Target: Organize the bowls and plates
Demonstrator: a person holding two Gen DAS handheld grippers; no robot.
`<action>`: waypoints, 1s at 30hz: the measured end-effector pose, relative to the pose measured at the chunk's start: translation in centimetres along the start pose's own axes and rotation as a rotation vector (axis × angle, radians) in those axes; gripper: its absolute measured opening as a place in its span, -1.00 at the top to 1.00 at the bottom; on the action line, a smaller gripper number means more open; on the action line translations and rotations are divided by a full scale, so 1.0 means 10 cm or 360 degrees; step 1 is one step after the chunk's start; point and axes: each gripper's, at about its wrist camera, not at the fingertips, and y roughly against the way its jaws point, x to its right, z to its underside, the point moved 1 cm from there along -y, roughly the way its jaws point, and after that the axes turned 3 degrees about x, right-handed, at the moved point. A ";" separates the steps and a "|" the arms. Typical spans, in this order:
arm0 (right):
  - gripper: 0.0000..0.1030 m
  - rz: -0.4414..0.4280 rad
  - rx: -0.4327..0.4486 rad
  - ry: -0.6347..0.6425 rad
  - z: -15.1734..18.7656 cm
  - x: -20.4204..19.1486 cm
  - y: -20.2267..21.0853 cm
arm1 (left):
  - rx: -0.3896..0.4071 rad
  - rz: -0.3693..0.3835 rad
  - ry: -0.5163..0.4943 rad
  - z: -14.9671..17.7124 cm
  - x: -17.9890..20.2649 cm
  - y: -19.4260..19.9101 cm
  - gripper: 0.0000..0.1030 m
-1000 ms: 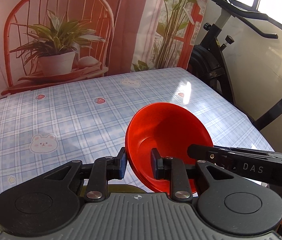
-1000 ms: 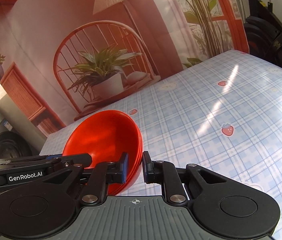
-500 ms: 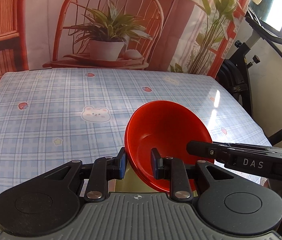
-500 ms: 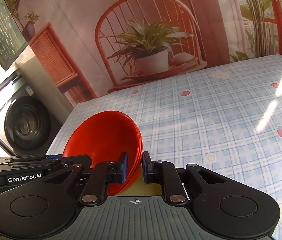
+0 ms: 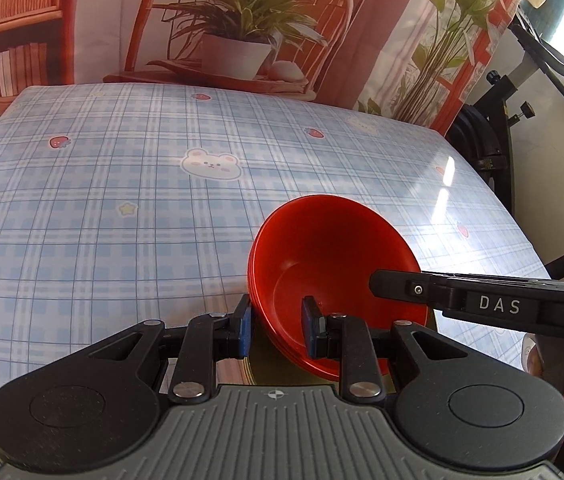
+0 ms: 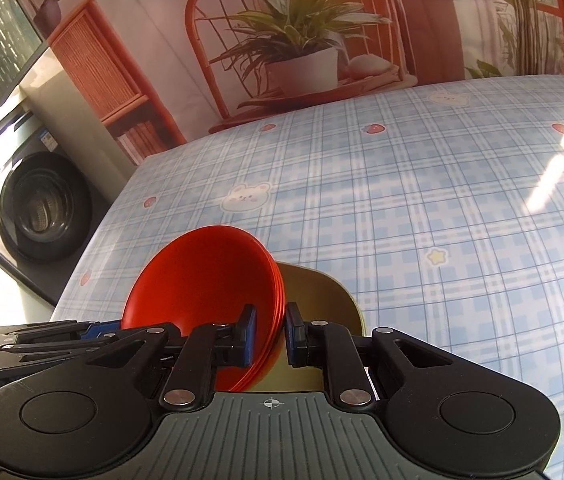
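Since a moment ago the pair of grippers has swung round toward the left end of the table: in the right wrist view the washing machine (image 6: 42, 208) has come well into sight at 9 o'clock, and the bear print on the tablecloth (image 5: 122, 200) has slid nearer the middle of the left wrist view.

The stack of red bowls (image 5: 334, 280) hangs tilted between the two tools, its open mouth facing up and toward the far edge. The left gripper (image 5: 276, 326) is clamped narrow on the stack's near rim, one blue pad outside the wall and the other inside the bowl. The right gripper (image 6: 269, 334) pinches the opposite rim the same way, its fingers close together with the layered red edges (image 6: 278, 296) between them; several nested rims show there. In the left view the right tool's arm, marked DAS, reaches in from 3 o'clock and meets the bowl's rim.

Under the stack, at 6 o'clock of it, lies an olive-yellow plate (image 6: 322, 300) flat on the cloth; whether the bowls touch it I cannot tell.

Behind the table hangs a printed backdrop (image 6: 302, 40) of a red chair and potted plant, and an exercise bike (image 5: 522, 112) stands at 2 o'clock in the left view.
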 end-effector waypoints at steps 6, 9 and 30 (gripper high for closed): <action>0.71 0.0003 -0.0003 -0.0006 0.01 0.02 -0.01 | 0.0008 -0.0010 0.0001 0.01 0.01 -0.01 0.49; 0.70 0.0016 0.0003 0.0022 0.02 0.00 0.00 | 0.0021 -0.0042 -0.0004 0.02 0.01 0.00 0.47; -0.46 0.0150 0.0324 0.0295 -0.51 -0.16 0.73 | 0.0329 -0.0253 -0.0186 -0.41 0.26 0.73 -0.36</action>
